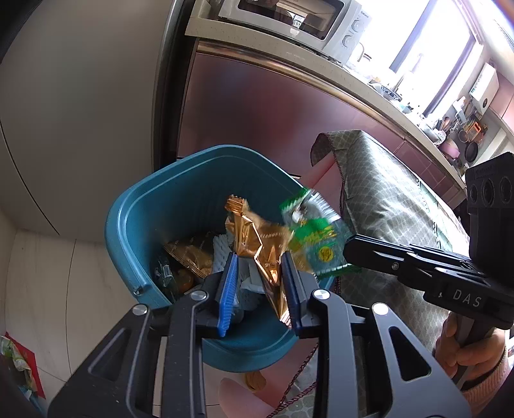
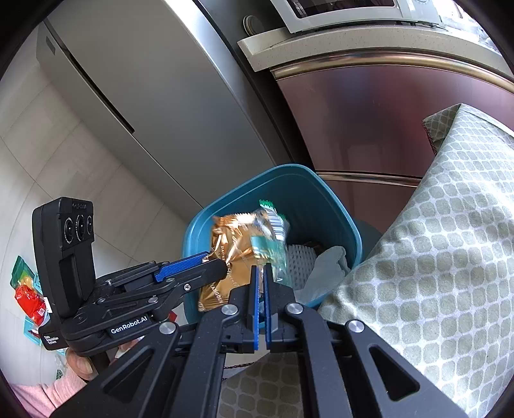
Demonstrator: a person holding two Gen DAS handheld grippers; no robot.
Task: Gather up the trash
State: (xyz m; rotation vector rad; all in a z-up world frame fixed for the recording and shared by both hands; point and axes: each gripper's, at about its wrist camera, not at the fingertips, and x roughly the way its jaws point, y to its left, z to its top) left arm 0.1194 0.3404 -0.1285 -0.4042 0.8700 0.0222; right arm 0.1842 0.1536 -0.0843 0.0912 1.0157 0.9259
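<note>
Hanging above a teal bin (image 1: 128, 205) (image 2: 353, 238) that stands on the floor beside a cloth-covered tabletop (image 1: 385, 193) (image 2: 433, 225), both tools point steeply down at the bin's mouth. The left tool (image 1: 260, 257) (image 2: 215, 260) is released: its blue pads stand apart. A crumpled gold wrapper (image 1: 257, 238) (image 2: 231, 244) sits between them, lying against the right-hand pad, while open space shows beside the other pad. The wrapper's upper end sticks out past the fingertips, over the inside of the bin. The right tool (image 2: 261, 270) (image 1: 348, 246) is clenched, its pads nearly together, and pinches the lower edge of a green-and-clear wrapper (image 2: 273, 231) (image 1: 308, 231). That wrapper stands up from the tips over the bin's near rim, just beside the gold one and overlapping it in the right wrist view. It looks blurred in the left wrist view. Inside the bin lie another gold packet (image 1: 189, 254), a white ribbed foam piece (image 1: 221, 254) (image 2: 302, 260) and some pale crumpled material. A hand with a pink cuff (image 1: 465, 347) grips the right tool's handle, and the other hand (image 2: 80, 363) holds the left one. Behind the bin are a grey fridge (image 2: 144, 96), maroon cabinet fronts and a microwave (image 1: 289, 19) on the worktop. Red and green litter (image 2: 29, 299) lies on the floor, well apart from the bin.
</note>
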